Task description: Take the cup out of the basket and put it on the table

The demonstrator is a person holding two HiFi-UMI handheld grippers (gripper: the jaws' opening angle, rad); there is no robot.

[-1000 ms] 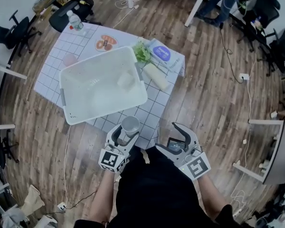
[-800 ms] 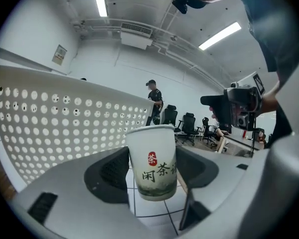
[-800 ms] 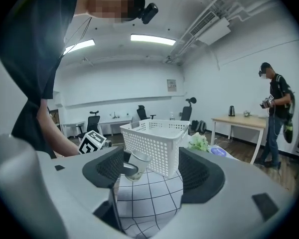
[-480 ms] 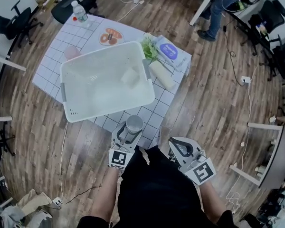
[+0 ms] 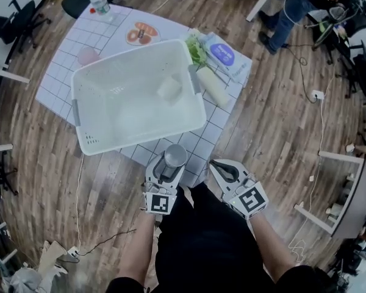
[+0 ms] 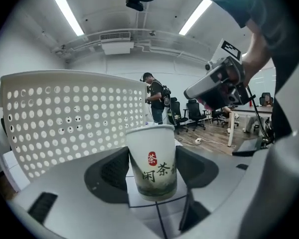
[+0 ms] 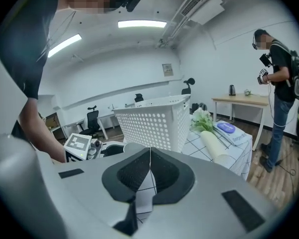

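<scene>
The cup (image 5: 174, 156), white paper with a red seal and dark printed characters that wrap out of sight round its side, is out of the basket (image 5: 134, 142) and stands upright between the jaws of the left gripper (image 5: 166, 173), whose dark pads hold it on both flanks. It is at the near edge of the table, over the checked cloth (image 5: 202, 140) and just beside the basket's near wall. From the left gripper view its base looks level with the cloth, but I cannot tell whether it rests there or hangs just above. From the head view its inside shows only as a grey disc, and the jaws hide its lower half. The right gripper (image 5: 221, 167) sits apart to the right, off the table's corner; its jaws have just been closing and now meet with nothing between them. Inside the perforated white basket lies a pale lump (image 5: 169, 89), too washed out to name. Beyond are a cream roll (image 5: 213, 87), some greenery (image 5: 197, 50), a packet with a blue label (image 5: 222, 54), a plate of food (image 5: 139, 34), a pink thing (image 5: 87, 56) and a water bottle (image 5: 99, 3) at the far corner. The person's dark torso covers the floor below the grippers, and a bystander (image 5: 296, 5) is cut off by the top edge.
</scene>
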